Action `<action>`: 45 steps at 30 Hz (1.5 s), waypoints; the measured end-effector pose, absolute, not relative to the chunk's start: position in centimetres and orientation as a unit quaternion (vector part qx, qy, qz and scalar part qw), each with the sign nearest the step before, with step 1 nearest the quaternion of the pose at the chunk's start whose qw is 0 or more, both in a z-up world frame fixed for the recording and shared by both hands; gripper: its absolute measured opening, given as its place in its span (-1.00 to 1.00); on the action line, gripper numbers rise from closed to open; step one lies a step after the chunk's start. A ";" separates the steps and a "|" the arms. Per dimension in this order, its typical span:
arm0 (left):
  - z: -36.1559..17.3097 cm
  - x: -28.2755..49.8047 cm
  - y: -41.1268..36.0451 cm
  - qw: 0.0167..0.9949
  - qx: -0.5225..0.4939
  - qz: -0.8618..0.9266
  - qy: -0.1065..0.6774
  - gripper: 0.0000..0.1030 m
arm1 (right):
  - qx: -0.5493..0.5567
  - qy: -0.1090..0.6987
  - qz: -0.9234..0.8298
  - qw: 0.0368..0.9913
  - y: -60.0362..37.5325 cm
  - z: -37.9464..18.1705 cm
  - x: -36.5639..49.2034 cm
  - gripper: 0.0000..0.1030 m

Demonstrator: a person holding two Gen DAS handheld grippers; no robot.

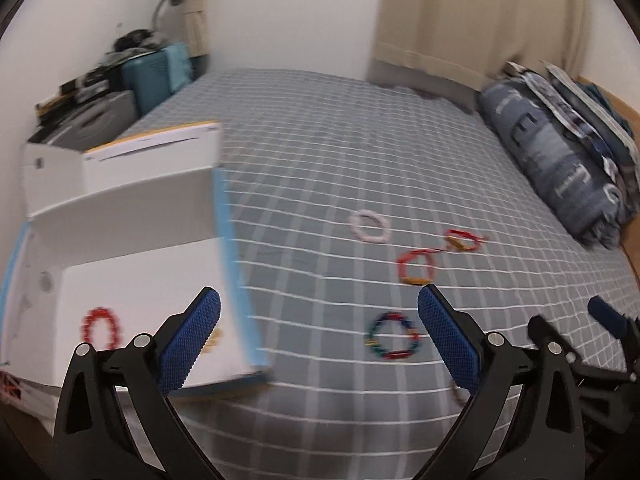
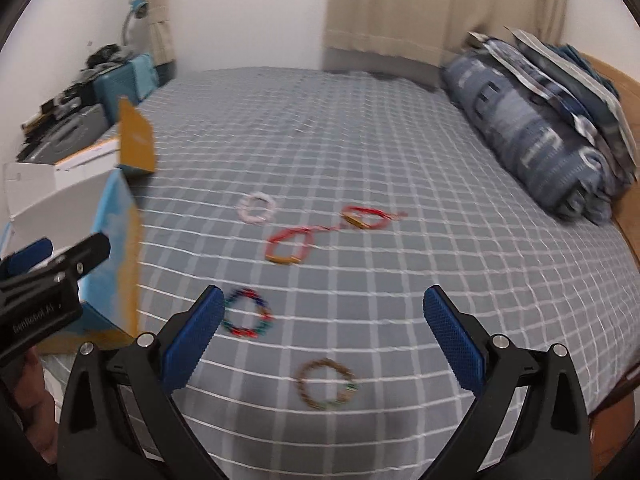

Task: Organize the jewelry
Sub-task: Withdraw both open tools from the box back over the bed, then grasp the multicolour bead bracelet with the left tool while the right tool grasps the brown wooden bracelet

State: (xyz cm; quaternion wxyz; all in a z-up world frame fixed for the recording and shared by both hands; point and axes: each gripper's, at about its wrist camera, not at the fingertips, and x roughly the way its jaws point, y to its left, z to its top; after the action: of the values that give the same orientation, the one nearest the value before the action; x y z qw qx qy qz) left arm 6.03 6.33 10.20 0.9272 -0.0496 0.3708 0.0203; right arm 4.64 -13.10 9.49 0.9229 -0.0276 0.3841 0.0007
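Several bracelets lie on the grey checked bed (image 1: pixel 320 168). A multicoloured bead bracelet (image 1: pixel 393 336) (image 2: pixel 248 319), two red cord bracelets (image 1: pixel 416 267) (image 1: pixel 464 240) (image 2: pixel 289 246) (image 2: pixel 366 217) and a pale pink one (image 1: pixel 370 226) (image 2: pixel 257 208) lie mid-bed. A brown bead bracelet (image 2: pixel 326 385) lies between my right gripper's fingers. A red bead bracelet (image 1: pixel 101 326) lies inside the open white box (image 1: pixel 140 280) at left. My left gripper (image 1: pixel 319 340) is open and empty at the box's right edge. My right gripper (image 2: pixel 323 340) is open and empty above the bed.
A folded blue quilt and pillows (image 2: pixel 540 132) lie along the right side. A bedside stack with a teal case (image 1: pixel 156 76) and lamp stands at the far left. The box's flaps (image 2: pixel 136 148) stand up. Curtains (image 2: pixel 440 8) hang behind the bed.
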 end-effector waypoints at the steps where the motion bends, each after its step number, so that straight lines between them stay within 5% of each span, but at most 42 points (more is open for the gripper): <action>1: 9.8 6.5 5.1 0.926 -0.045 0.011 0.374 0.89 | -0.026 0.389 -0.007 0.921 -14.3 8.8 4.6 0.85; 9: 4.3 10.3 -0.7 0.912 -0.002 -0.018 0.411 0.89 | -0.016 0.428 -0.010 0.904 -17.9 3.7 5.2 0.85; 24: -3.8 13.4 -0.2 0.880 0.002 -0.005 0.474 0.86 | 0.005 0.496 0.031 0.868 -19.0 -3.4 6.5 0.85; 33: -5.2 14.4 -0.3 0.879 -0.001 -0.014 0.477 0.70 | -0.006 0.521 0.039 0.853 -18.4 -4.9 7.0 0.39; 45: -5.0 14.0 0.2 0.873 0.002 -0.020 0.488 0.57 | -0.015 0.523 0.040 0.851 -17.8 -5.1 7.2 0.07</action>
State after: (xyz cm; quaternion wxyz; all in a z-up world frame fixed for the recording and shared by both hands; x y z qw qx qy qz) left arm 14.01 0.23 -5.02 0.8726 0.0016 0.4881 -0.0201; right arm 7.19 -17.82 -5.10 0.8512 -0.0153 0.5231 0.0404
